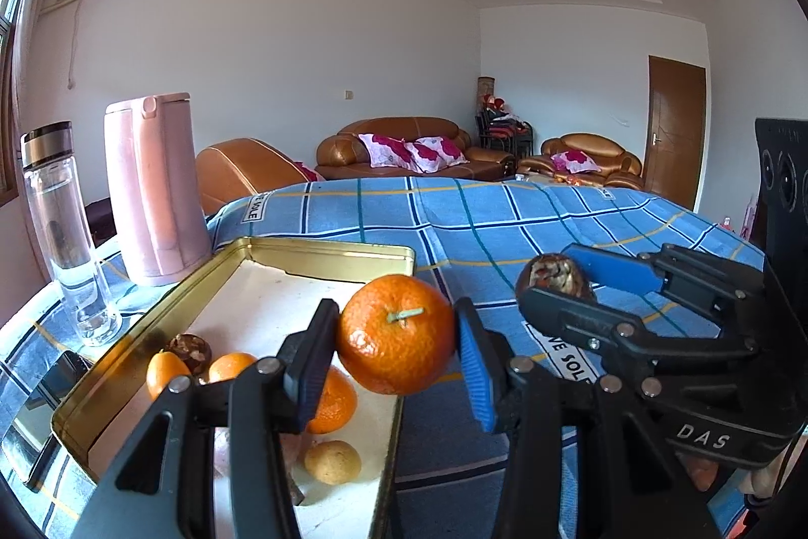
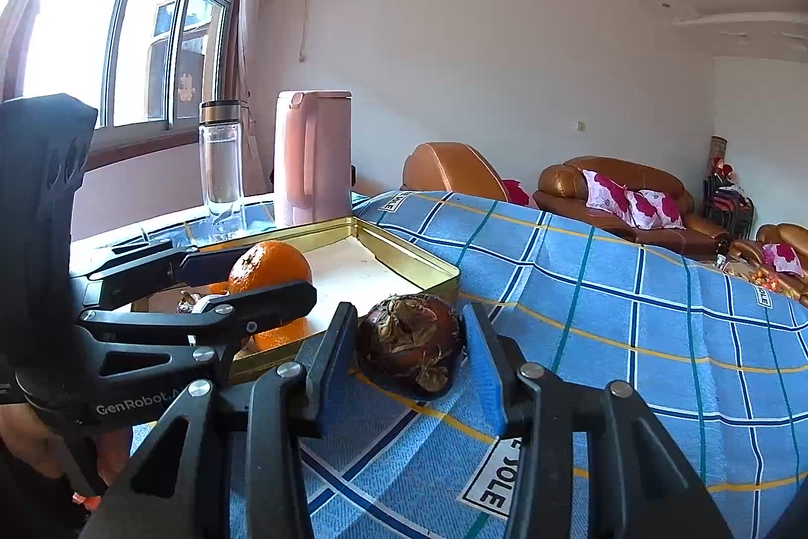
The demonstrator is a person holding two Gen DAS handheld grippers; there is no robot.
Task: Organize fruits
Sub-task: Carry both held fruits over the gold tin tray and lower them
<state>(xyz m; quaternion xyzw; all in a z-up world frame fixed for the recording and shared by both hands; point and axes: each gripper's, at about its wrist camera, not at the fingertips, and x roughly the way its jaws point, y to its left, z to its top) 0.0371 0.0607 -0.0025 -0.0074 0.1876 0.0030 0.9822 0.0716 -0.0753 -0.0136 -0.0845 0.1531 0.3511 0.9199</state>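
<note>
My left gripper (image 1: 396, 337) is shut on an orange mandarin (image 1: 396, 333) and holds it over the right edge of a gold tin tray (image 1: 323, 253). The tray holds several small oranges (image 1: 230, 366), a dark brown fruit (image 1: 192, 352) and a small tan fruit (image 1: 332, 461). My right gripper (image 2: 411, 344) is shut on a dark brown mangosteen-like fruit (image 2: 411, 344), held just above the blue checked cloth (image 2: 631, 311) beside the tray's near corner (image 2: 404, 246). Each gripper also shows in the other view: the right (image 1: 560, 281) and the left (image 2: 252, 281).
A pink kettle (image 1: 154, 190) and a clear glass bottle (image 1: 65, 231) stand behind the tray on the left. A dark phone-like object (image 1: 45, 387) lies by the tray's left side. The cloth stretches right and back. Brown sofas (image 1: 409, 147) stand beyond.
</note>
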